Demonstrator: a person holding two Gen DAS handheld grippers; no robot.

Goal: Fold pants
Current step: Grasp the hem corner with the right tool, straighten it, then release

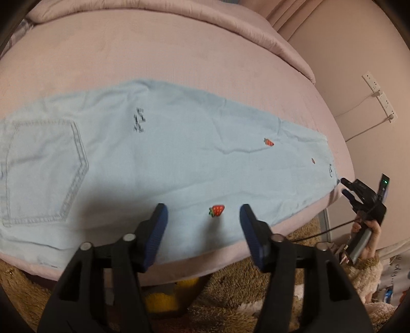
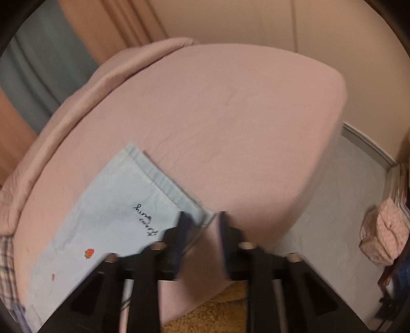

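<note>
Light blue pants (image 1: 159, 158) with strawberry patches lie flat along the front edge of a pink bed (image 1: 179, 51), back pocket at the left, hem at the right. My left gripper (image 1: 203, 212) is open and hovers above the leg, its fingers either side of a strawberry patch (image 1: 217, 210). My right gripper (image 2: 203, 222) is open at the near corner of the hem (image 2: 164, 179), one finger over the cloth, one off it. It also shows in the left wrist view (image 1: 344, 185) at the hem's corner.
A rolled pink duvet (image 1: 205, 15) lines the far side of the bed. A brown fluffy rug (image 1: 230, 294) and a yellow object (image 1: 164, 297) lie below the bed's edge. A wall with sockets (image 1: 379, 97) is at the right. Grey floor (image 2: 338, 205) lies past the bed's end.
</note>
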